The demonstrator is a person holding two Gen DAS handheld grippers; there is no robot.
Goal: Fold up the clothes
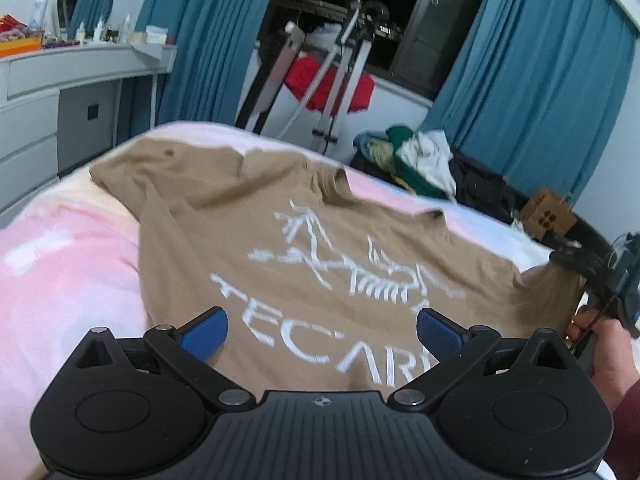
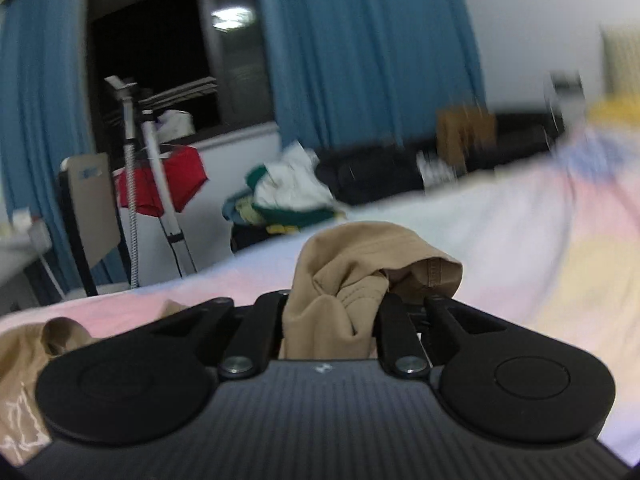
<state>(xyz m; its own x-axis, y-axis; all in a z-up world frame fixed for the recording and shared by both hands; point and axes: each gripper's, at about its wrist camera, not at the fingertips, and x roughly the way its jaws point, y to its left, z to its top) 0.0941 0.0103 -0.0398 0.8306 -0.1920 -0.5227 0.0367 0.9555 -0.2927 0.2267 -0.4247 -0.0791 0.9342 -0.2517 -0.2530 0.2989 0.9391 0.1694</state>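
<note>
left wrist view: the left tongs (image 1: 322, 330) hover with their blue pads spread wide and nothing between them, over the lower part of the tan t-shirt (image 1: 248, 248), which lies mostly spread, white print up, on the pink bed cover (image 1: 68, 264). far to their right, the right tongs (image 1: 600, 280) hold one edge of the shirt lifted off the bed. the risk, as i judge it: with only one side held, a pull from the right could drag the whole shirt sideways and crease the flat part, since nothing pins it under the left tongs.

right wrist view: the right tongs (image 2: 332, 312) are clenched on a bunched wad of the tan t-shirt, rising ahead of the fingers. the bunch looks thick and uneven, so it could slip out, or the fold could land crooked. this view is blurred, so finer detail is unclear.
</note>
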